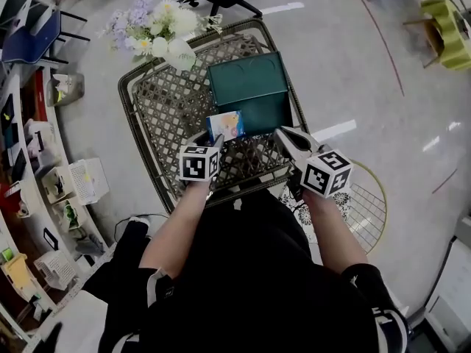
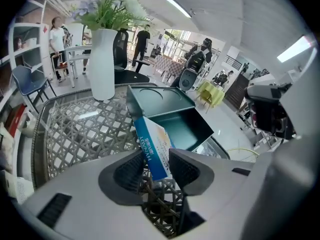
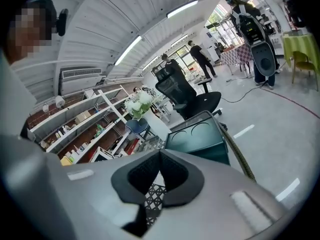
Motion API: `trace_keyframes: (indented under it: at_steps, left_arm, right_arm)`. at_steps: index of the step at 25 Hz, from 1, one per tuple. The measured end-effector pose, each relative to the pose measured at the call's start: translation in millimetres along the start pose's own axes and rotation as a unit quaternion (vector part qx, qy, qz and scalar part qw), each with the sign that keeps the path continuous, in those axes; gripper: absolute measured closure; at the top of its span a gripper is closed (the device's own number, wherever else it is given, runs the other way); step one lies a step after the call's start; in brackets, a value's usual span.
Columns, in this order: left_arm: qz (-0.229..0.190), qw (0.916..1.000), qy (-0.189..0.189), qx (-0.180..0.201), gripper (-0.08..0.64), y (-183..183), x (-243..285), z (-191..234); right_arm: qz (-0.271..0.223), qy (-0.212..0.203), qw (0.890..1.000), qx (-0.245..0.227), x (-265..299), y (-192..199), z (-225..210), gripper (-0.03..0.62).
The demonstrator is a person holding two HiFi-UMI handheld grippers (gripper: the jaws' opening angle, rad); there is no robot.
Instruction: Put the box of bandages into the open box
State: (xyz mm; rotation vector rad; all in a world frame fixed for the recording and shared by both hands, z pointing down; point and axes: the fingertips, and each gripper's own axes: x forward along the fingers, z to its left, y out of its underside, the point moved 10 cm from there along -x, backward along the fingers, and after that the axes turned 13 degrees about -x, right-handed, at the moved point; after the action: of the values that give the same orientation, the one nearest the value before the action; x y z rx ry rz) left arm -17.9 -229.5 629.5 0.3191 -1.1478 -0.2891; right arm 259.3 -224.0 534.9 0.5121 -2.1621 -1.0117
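- Head view: the box of bandages stands between the jaws of the left claw, over the middle of the wicker worktop and just short of the near wall of the open box. That box sits toward the worktop's far right edge, lid thrown back.
- Same view: the right claw hovers at the near right edge, carrying nothing.
- Left gripper view: the left claw is wide. The box of bandages leans tilted between its pads, seemingly not pinched, its top toward the open box. A white vase stands at the far left corner.
- Right gripper view: the right claw is closed tip to tip and empty.
- Progress: the bandages have reached the open box but are not yet inside; the drop in is left.
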Motion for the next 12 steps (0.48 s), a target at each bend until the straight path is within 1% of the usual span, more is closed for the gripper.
trace_keyframes:
  at_steps: [4, 6, 8, 10, 12]
  left_arm:
    - [-0.012, 0.9994, -0.030, 0.010, 0.393, -1, -5, 6]
    - [-0.018, 0.9991, -0.035, 0.016, 0.393, -3, -6, 7]
    - [-0.014, 0.9994, -0.024, 0.018, 0.395, -3, -4, 5]
    - [-0.004, 0.9998, -0.009, 0.020, 0.436, -3, 1, 0]
    - [0.007, 0.9995, -0.001, 0.029, 0.476, -3, 7, -7]
  right_arm:
    - [0.001, -0.004, 1.000, -0.002, 3, -3, 1, 0.581]
    - [0.003, -0.006, 1.000, -0.003, 5, -4, 1, 0.581]
    - [0.004, -0.008, 1.000, -0.003, 6, -4, 1, 0.581]
    - [0.005, -0.009, 1.000, -0.003, 8, -5, 0, 0.581]
    - [0.006, -0.009, 1.000, -0.002, 8, -4, 0, 0.581]
